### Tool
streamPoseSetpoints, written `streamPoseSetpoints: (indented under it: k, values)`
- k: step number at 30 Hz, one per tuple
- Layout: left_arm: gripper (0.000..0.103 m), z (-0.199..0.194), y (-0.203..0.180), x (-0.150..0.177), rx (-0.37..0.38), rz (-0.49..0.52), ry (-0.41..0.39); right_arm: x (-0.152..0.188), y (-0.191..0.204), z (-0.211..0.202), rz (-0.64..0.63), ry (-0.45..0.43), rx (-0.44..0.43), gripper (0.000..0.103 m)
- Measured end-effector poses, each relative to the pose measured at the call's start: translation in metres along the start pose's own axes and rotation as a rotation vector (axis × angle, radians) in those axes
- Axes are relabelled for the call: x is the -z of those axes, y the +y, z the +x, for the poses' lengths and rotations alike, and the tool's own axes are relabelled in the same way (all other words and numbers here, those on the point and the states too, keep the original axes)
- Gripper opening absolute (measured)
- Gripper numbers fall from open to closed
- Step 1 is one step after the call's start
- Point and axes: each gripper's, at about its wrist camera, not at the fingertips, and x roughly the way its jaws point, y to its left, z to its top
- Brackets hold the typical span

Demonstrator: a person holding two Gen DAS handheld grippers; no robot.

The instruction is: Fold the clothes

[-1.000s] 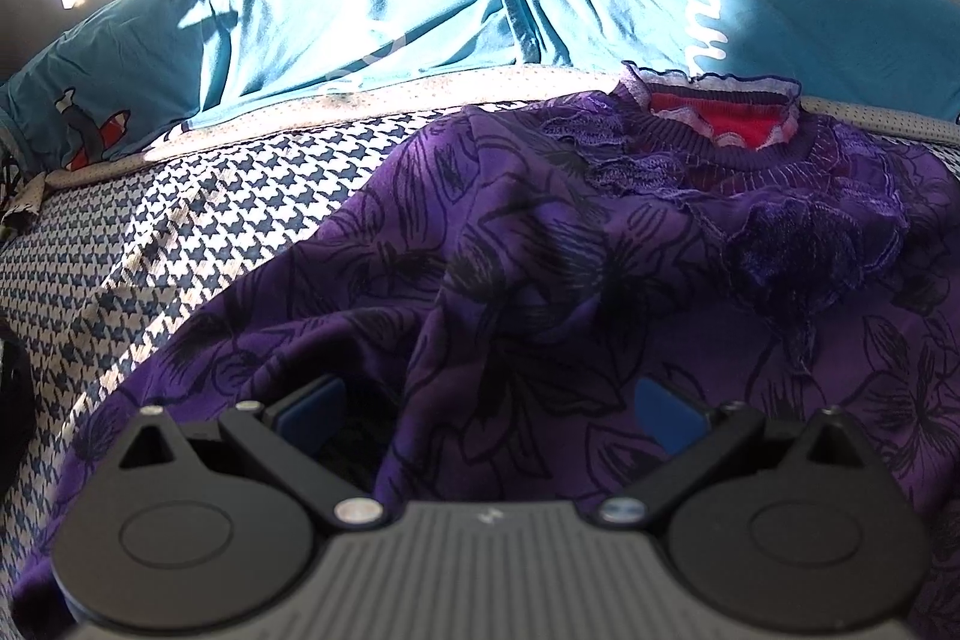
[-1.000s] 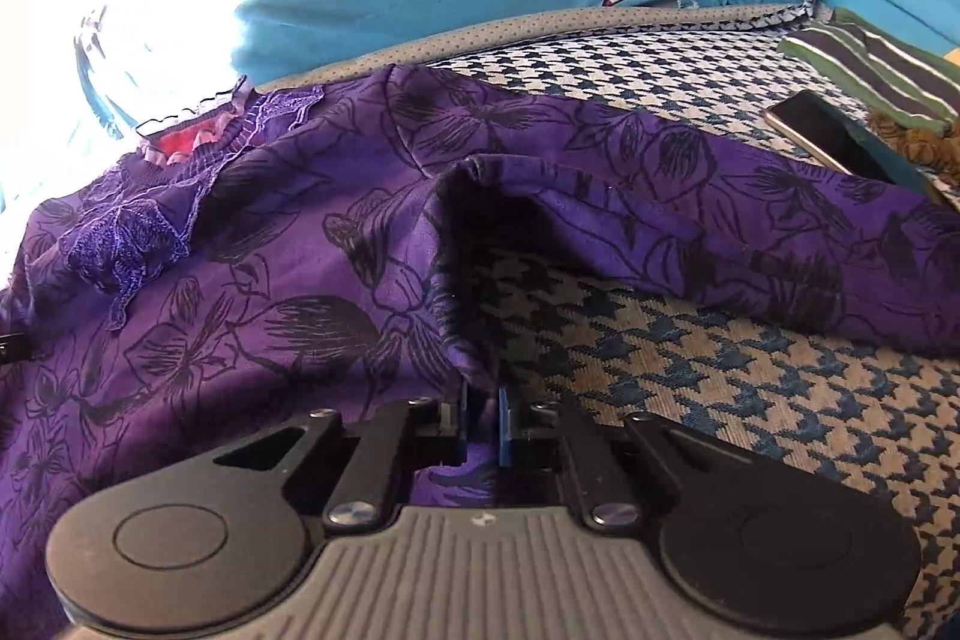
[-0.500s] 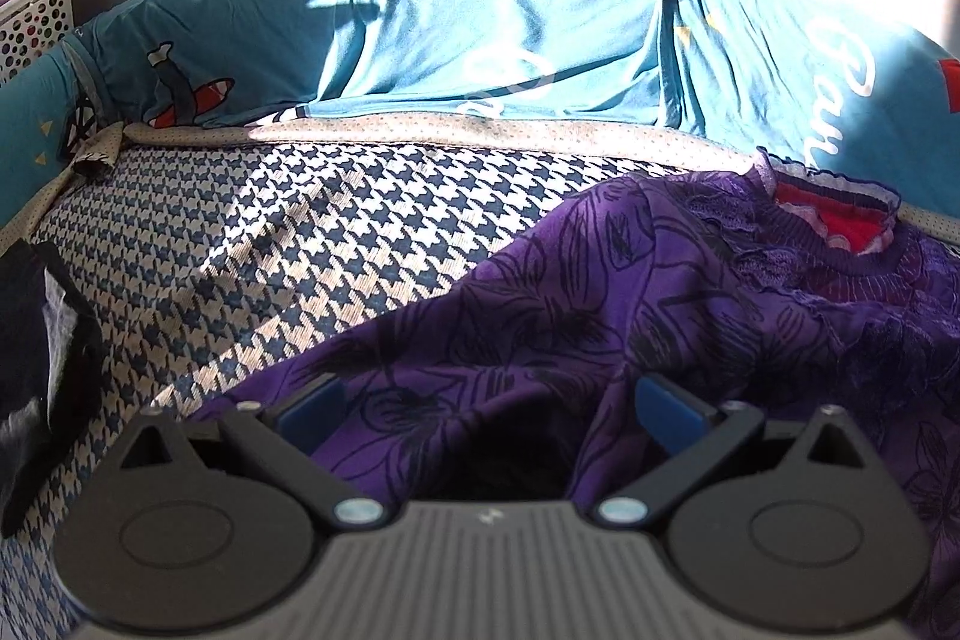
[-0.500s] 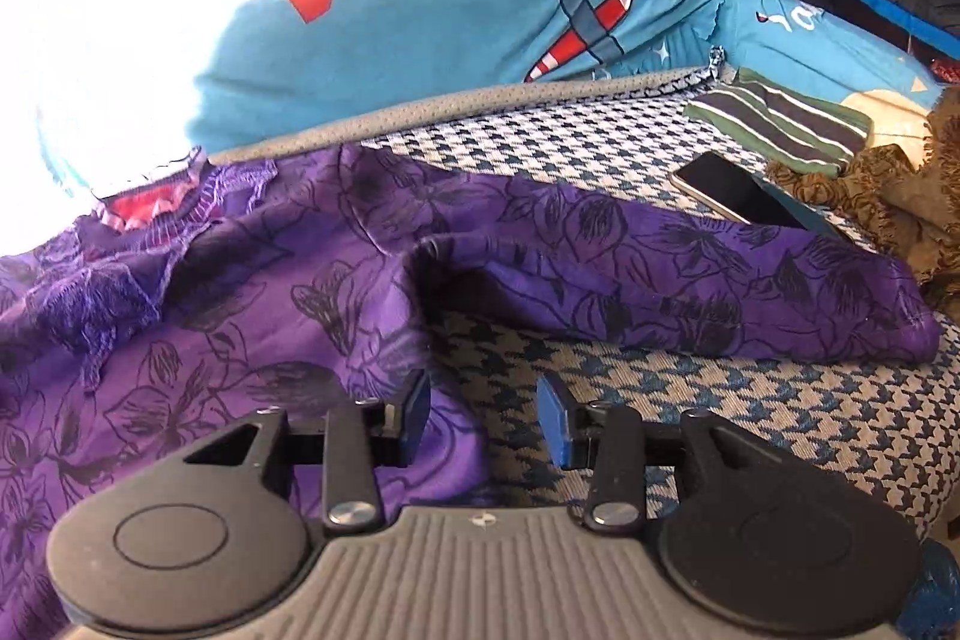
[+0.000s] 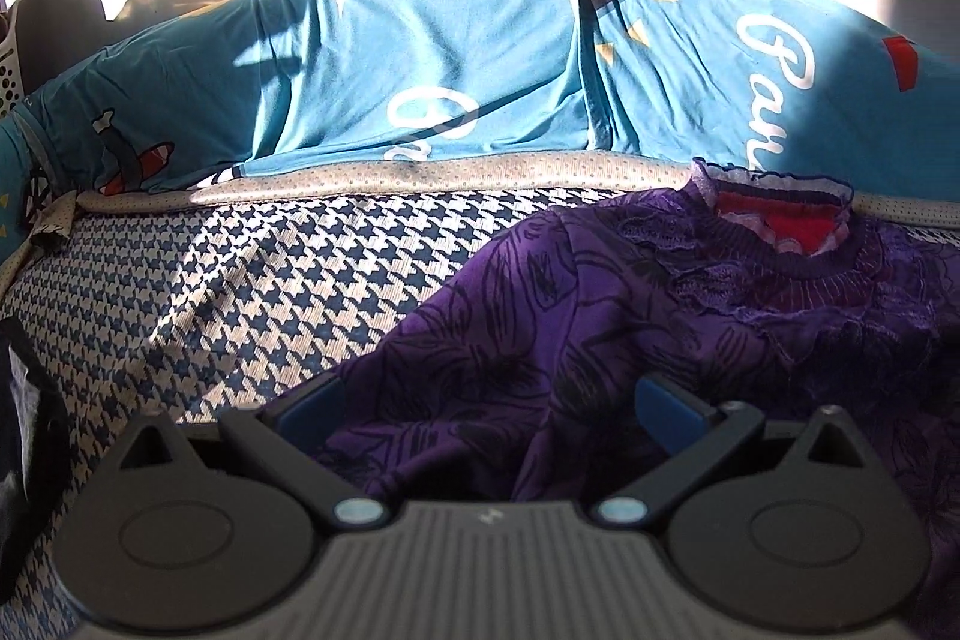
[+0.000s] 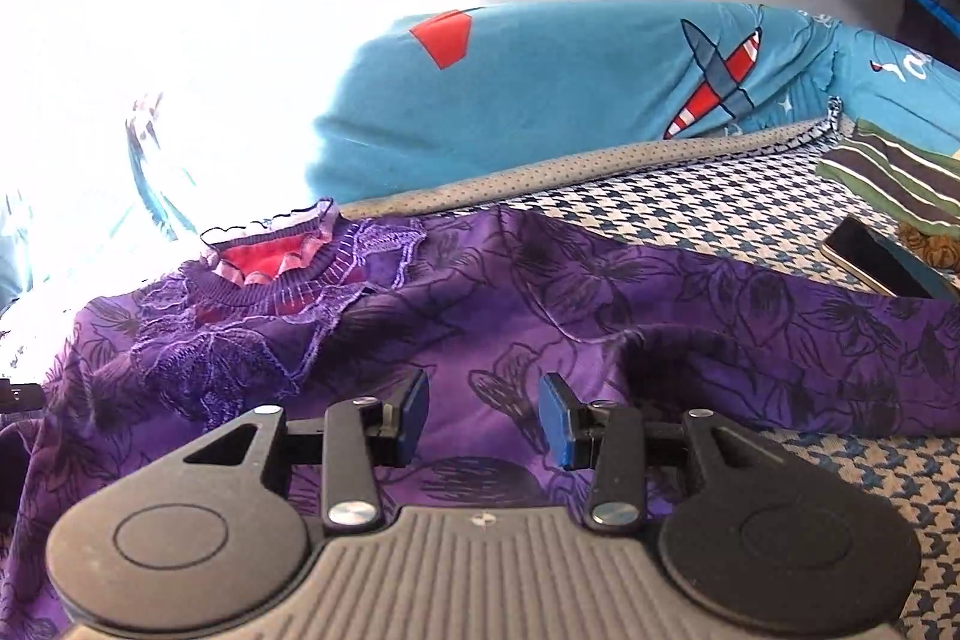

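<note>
I saw a big bed (image 5: 252, 274) with a blue and white check cover, and a long blue pillow (image 5: 420, 70) with planes on it lay along the far side. The purple top (image 6: 600, 292) with dark flowers lay spread on the bed, its red-lined neck (image 6: 270, 256) up near the pillow and one sleeve (image 6: 840, 340) stretched out to the right. My left tongs (image 5: 480, 400) were spread wide, with a bump of the top's cloth between the fingers but not pinched. My right tongs (image 6: 483, 415) were partly open over the top and held nothing. A striped cloth (image 6: 888, 166) and a phone (image 6: 870, 262) lay past the sleeve.
</note>
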Motion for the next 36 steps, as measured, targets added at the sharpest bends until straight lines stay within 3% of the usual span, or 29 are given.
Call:
streamPoseSetpoints:
  k: [14,30,36]
  values:
    - [0.103,0.037,-0.004,-0.013,0.002,-0.029,0.062,-0.023,0.059,0.043,-0.013,-0.048,-0.137,0.039]
    - [0.103,0.053,-0.012,-0.015,0.019,-0.023,0.102,-0.039,0.098,0.113,-0.045,-0.026,-0.221,0.039]
    - [0.103,0.059,-0.013,-0.019,0.02,-0.027,0.111,-0.038,0.104,0.134,-0.051,-0.003,-0.202,0.039]
